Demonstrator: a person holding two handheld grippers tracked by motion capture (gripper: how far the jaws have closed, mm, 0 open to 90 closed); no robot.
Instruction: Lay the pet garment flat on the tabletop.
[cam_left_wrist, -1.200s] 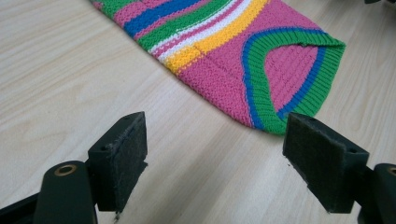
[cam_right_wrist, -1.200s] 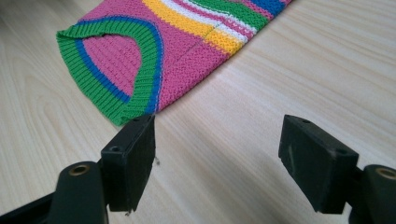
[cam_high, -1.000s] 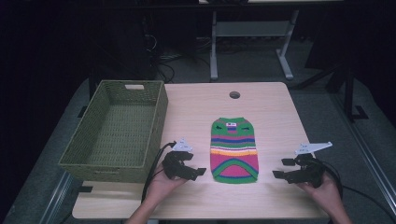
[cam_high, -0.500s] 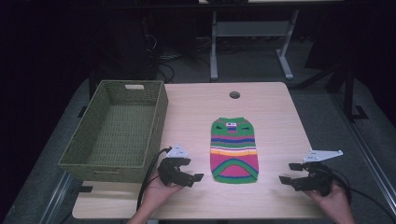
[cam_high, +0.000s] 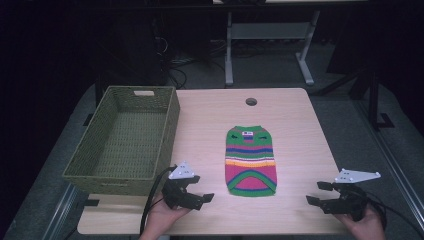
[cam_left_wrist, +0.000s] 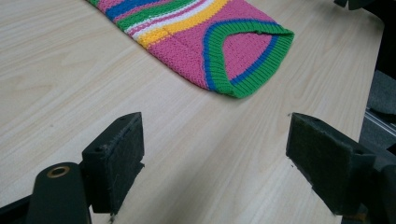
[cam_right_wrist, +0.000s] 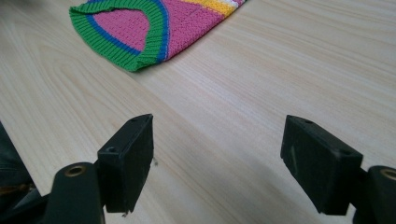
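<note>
I've got the sweater (cam_high: 251, 161) lying flat mid-table (cam_high: 295, 125), neck end toward the far edge w/ the round hole (cam_high: 251, 101), green hem toward me. Stripes run green, blue, pink, white, yellow, then pink w/ a green-blue arch at the hem.

My left gripper (cam_high: 206, 197) sits near the front edge, left of the sweater's hem, apart from it. Jaws stand wide, nothing between them, just bare wood. In the left gripper view the hem (cam_left_wrist: 243, 70) lies ahead, a bit right of centre, clear of both pads (cam_left_wrist: 122, 158).

My right gripper (cam_high: 318, 193) is near the front right corner, well apart from the sweater, pointing in toward it. Jaws also spread wide, nothing gripped; only tabletop shows between them. In the right gripper view the hem (cam_right_wrist: 126, 42) is up at top left, away from the pads (cam_right_wrist: 135, 154).

Basket (cam_high: 125, 140), green wicker, sits at the table's left side, its near corner just beside my left gripper. Sweater and basket are apart, w/ bare wood between.
</note>
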